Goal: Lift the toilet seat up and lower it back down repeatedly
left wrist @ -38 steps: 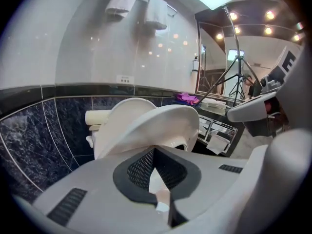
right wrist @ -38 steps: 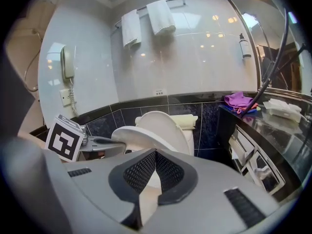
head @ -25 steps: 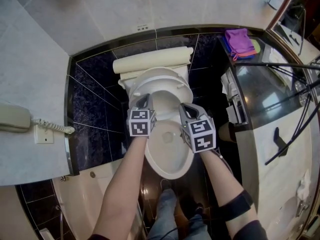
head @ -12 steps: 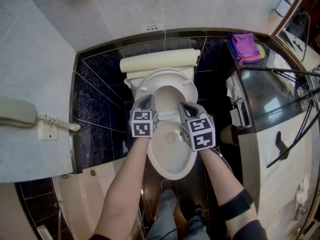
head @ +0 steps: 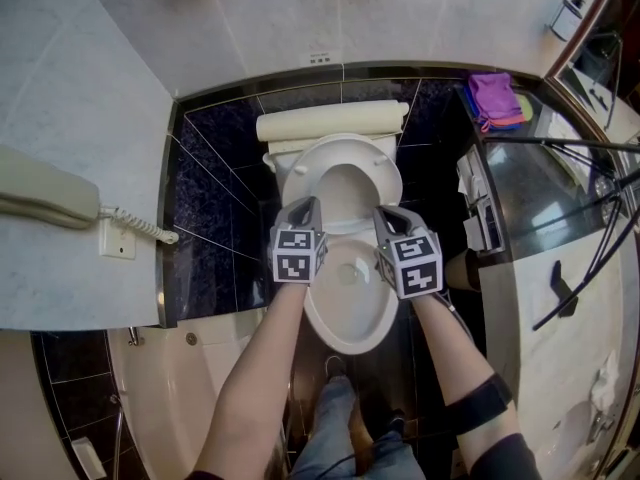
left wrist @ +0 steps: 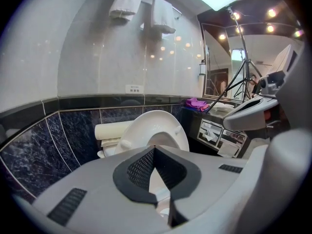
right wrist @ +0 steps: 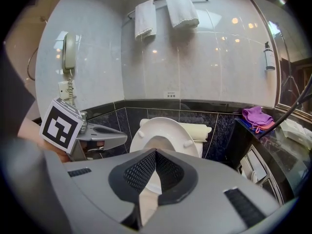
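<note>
Over the bowl (head: 345, 333), the toilet seat (head: 340, 150) was found tilted part-way up, its underside bumpers turned toward the near side. Compared with a second earlier, the left gripper (head: 306, 205) had been shifted slightly while the seat was kept off the bowl, so a lifting or lowering stroke was judged to be under way. Both pairs of jaws, the right gripper (head: 387, 212) included, were pressed together on nothing, set at the seat's near rim, left and right. Contact could not be confirmed.
</note>
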A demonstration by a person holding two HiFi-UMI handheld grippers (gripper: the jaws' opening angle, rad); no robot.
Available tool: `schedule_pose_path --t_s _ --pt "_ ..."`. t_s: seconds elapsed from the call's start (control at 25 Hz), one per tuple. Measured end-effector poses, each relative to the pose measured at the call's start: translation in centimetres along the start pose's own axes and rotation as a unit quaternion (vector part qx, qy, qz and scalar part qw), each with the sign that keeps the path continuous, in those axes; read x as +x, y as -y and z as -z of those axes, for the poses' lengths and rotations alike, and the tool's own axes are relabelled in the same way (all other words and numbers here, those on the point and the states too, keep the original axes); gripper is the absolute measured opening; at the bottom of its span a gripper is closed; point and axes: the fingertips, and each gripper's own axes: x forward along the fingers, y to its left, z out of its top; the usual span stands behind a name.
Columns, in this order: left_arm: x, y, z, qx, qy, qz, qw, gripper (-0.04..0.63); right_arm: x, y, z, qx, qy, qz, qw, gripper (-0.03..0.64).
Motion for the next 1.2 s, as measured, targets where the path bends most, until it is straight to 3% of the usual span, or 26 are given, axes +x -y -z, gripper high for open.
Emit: schedule_pose_path --t_s 0.24,0.68,0.96,1.2 --pt "-8.4 3.4 -0.9 -0.008 0.005 -0.014 0.9999 -0.012 -6.0 -1.4 1.2 -0.005 0.004 -0.008 1.000 0.017" --pt "-26.0 14.3 -2.1 -0.004 0.022 -0.043 0.9988 -0.012 -24.0 -3.8 3.1 -0.003 0.015 -0.033 0.999 0.017" --pt "-33.9 20.8 -1.7 0.002 0.040 -0.049 0.9980 -0.012 -32.3 -4.9 5.2 -0.008 0.025 -0.045 0.999 0.017" --pt "-37.7 23.9 -0.4 -0.001 0.042 -0.056 0.9975 -0.012 -36.3 -5.0 6.6 -0.011 0.029 -0.048 0.998 0.017"
